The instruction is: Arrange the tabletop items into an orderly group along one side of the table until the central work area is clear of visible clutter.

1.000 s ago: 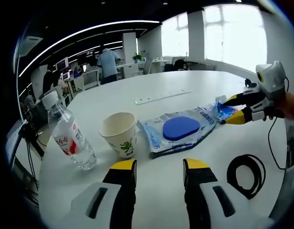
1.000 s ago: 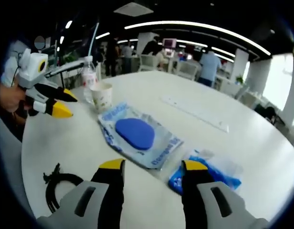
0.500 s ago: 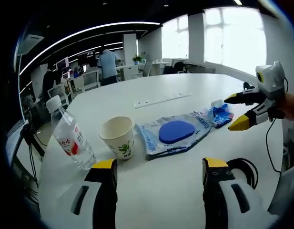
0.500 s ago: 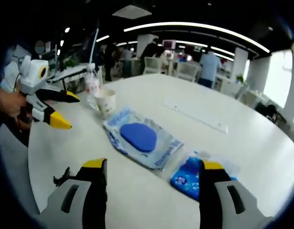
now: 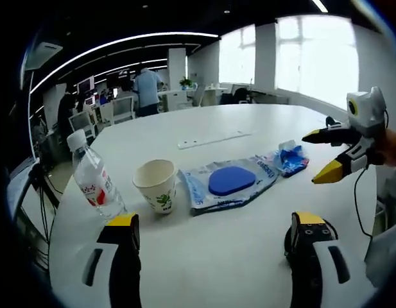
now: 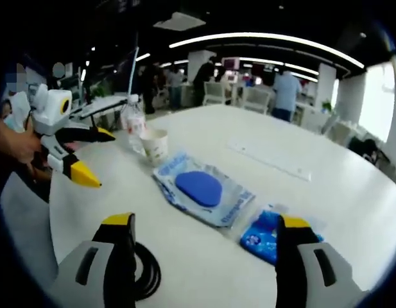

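Note:
On the white round table [image 5: 204,250] lie a water bottle [image 5: 92,181], a paper cup [image 5: 156,186], a clear bag with a blue oval pad [image 5: 230,183] and a small blue packet [image 5: 291,159]. My left gripper [image 5: 217,224] is open wide above the near table edge, holding nothing. My right gripper [image 5: 313,158] comes in from the right, open, just right of the blue packet and apart from it. The right gripper view has the right gripper [image 6: 205,224] open over the bag [image 6: 204,192] and packet [image 6: 262,234], with the left gripper [image 6: 98,157] open at left.
A black cable coil [image 6: 146,273] lies by the near edge, partly behind a jaw. A white power strip [image 5: 214,138] sits farther across the table. Bottle [image 6: 133,119] and cup [image 6: 154,146] stand together. People and desks fill the office behind.
Both grippers' jaws have spread from narrow to wide open. The right gripper has drawn back from the blue packet. Both cameras have pulled back a little from the table.

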A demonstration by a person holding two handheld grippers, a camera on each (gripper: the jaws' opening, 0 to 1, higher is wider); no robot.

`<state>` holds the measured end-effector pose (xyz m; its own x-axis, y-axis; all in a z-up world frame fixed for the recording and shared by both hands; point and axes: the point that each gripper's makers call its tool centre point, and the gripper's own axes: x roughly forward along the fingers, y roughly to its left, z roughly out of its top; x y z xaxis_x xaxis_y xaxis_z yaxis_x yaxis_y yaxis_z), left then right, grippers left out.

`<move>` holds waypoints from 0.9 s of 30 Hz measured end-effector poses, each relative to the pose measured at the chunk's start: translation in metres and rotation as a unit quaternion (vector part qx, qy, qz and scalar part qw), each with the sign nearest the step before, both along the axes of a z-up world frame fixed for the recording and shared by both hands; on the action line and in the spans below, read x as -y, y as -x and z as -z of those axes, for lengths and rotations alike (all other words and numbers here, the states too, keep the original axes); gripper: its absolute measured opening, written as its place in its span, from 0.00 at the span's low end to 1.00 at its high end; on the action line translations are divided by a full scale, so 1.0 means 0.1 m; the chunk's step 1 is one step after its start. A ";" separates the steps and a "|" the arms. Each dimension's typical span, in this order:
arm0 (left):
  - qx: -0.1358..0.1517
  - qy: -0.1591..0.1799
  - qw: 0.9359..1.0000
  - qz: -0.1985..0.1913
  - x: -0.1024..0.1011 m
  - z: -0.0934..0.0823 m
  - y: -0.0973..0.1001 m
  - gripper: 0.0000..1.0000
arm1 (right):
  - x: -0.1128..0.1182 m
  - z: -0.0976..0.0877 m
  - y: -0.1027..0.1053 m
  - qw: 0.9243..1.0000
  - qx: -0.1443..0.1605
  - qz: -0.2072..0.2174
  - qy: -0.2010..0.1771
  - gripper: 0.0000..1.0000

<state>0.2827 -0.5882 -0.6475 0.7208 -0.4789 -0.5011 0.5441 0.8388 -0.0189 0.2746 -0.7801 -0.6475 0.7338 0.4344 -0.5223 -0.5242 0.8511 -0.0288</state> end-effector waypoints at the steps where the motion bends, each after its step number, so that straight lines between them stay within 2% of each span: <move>1: 0.001 0.001 1.000 0.001 0.01 -0.01 0.01 0.98 | 0.00 -0.01 0.01 1.000 0.000 -0.001 0.000 0.89; 14: 0.002 -0.008 1.000 0.023 0.13 -0.04 0.25 0.94 | 0.05 -0.04 0.27 1.000 0.004 -0.008 -0.001 0.82; 27: -0.013 -0.013 0.999 0.041 0.30 0.07 0.49 0.92 | 0.01 0.07 0.55 1.000 -0.011 -0.021 -0.013 0.73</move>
<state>0.2333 -0.6183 -0.6545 0.6658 -0.5224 -0.5328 0.6106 0.7918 -0.0133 0.2200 -0.7810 -0.6550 0.7039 0.4781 -0.5253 -0.5594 0.8289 0.0049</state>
